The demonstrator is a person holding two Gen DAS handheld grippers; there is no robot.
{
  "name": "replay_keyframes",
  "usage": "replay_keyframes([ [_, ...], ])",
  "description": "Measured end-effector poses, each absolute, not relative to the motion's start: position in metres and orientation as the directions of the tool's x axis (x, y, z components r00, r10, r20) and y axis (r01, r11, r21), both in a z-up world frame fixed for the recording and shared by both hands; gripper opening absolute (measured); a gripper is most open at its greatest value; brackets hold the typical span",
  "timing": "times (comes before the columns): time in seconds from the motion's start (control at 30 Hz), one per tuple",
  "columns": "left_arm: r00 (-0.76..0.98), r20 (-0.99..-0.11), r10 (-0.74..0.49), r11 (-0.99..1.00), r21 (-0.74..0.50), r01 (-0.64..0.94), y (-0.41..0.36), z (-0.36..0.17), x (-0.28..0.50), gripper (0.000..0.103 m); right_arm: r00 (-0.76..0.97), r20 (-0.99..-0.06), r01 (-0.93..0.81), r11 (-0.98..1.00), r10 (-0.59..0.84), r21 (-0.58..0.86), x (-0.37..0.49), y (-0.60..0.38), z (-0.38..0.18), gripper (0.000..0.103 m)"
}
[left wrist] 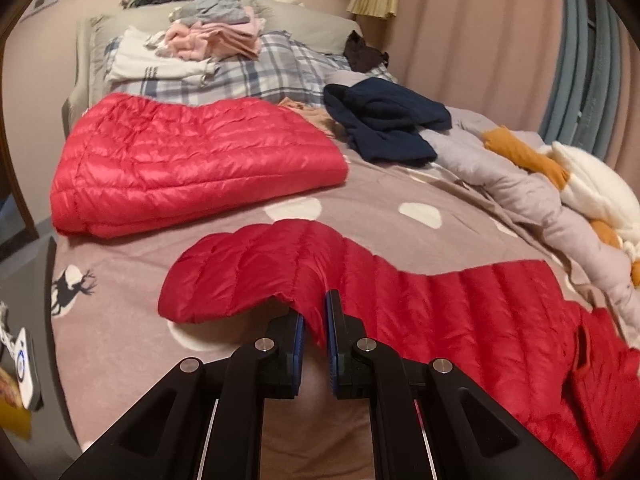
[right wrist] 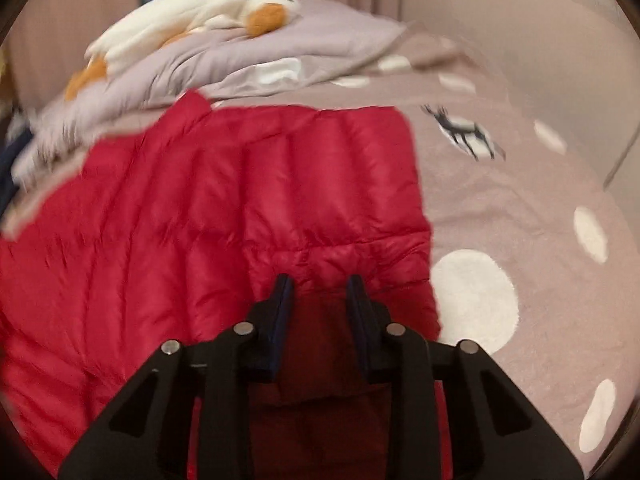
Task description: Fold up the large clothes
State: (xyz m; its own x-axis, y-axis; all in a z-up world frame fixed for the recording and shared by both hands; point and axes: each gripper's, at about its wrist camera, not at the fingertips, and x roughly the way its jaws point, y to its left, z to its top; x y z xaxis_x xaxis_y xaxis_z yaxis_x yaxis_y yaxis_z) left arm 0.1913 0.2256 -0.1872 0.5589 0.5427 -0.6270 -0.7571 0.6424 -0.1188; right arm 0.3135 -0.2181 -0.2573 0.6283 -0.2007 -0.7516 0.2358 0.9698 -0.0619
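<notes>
1. Lying folded at the left on the spotted bedspread (left wrist: 380, 196) is a red down jacket (left wrist: 192, 160).
2. Nearer, the left gripper (left wrist: 314, 312) pinches the edge of a second red down garment (left wrist: 420, 292).
3. Right gripper (right wrist: 320, 284): fingers parted over that garment's hem, not pressing it.

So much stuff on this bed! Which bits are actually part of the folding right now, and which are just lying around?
In the job:
- red down jacket, spread on the bed
- left gripper, pinching the jacket's edge
- right gripper, over the jacket's hem

Lying about:
- folded red quilted piece
- navy garment
- pink clothes pile
- white and orange plush
- grey duvet
</notes>
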Motion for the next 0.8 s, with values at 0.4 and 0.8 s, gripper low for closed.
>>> replay_keyframes([
  [0.4,0.550,-0.645,0.530,0.651,-0.105,-0.752,0.224,-0.192,0.197,0.007,0.664,-0.735,0.153,0.987,-0.137,-0.046,0.314,-0.203,-0.274,0.021],
  [0.8,0.558,-0.633,0.536,0.676,-0.074,-0.733,0.212,-0.189,0.202,0.007,0.690,-0.708,0.185,0.982,-0.150,-0.028,0.302,-0.211,-0.257,0.022],
])
